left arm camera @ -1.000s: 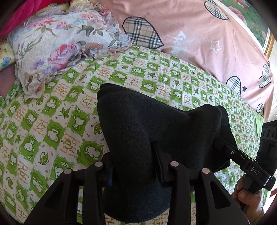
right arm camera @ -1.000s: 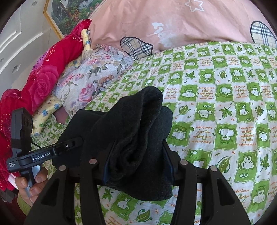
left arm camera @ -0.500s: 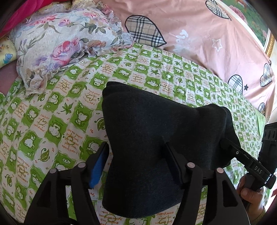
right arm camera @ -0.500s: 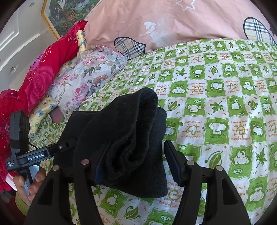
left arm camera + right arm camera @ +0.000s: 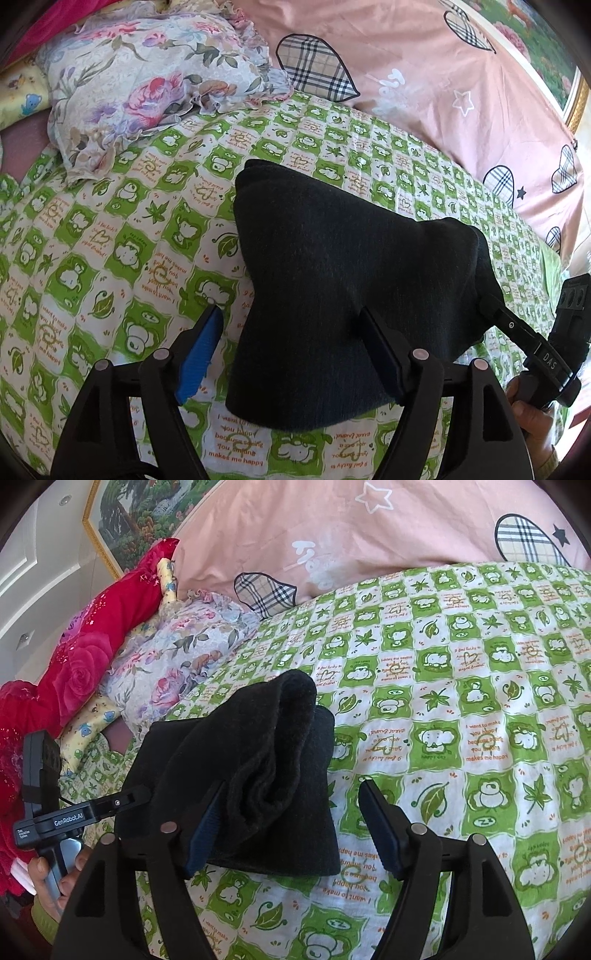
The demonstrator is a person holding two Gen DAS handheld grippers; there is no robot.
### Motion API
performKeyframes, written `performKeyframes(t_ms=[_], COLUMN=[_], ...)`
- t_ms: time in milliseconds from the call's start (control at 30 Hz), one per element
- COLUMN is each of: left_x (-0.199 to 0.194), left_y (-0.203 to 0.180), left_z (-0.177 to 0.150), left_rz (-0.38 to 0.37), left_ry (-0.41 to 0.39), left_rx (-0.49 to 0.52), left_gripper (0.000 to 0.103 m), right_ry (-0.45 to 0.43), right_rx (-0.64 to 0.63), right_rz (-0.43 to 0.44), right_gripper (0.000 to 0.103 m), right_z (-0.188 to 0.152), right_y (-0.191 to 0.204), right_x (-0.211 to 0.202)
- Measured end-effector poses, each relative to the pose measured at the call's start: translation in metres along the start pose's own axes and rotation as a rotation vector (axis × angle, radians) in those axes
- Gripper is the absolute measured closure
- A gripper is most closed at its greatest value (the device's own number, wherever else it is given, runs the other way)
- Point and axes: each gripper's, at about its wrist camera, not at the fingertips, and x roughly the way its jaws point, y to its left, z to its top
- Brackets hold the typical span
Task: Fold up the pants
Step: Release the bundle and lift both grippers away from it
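Left wrist view: pants lie folded compact on bedsheet; left gripper and right gripper both spread, task seemingly nearly done.

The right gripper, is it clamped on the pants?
No, the right gripper is open, its fingers apart around the pants.

Dark pants lie folded in a thick bundle.

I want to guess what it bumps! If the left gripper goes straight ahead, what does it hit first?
Most likely the folded black pants, lying right between the open left gripper's fingers. Depth is hard to judge, but nothing sits nearer.
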Motion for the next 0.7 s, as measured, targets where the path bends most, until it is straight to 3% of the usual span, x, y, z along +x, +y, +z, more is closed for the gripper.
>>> performKeyframes(t_ms=[433,700], left_x=[-0.023,-0.045], left_y=[0.000,-0.017], left_z=[-0.021,-0.039], left_rz=[0.010,0.055], left_ry=[-0.042,-0.107], left_rx=[-0.020,0.053], left_gripper=[0.024,0.021], right_ry=[-0.017,-0.076], right_rx=[-0.039,-0.172], right_rz=[-0.019,-0.045], right_gripper=[0.024,0.016], right_z=[-0.014,-0.029], right_y=[0.018,0.048], right_x=[-0.016,-0.033])
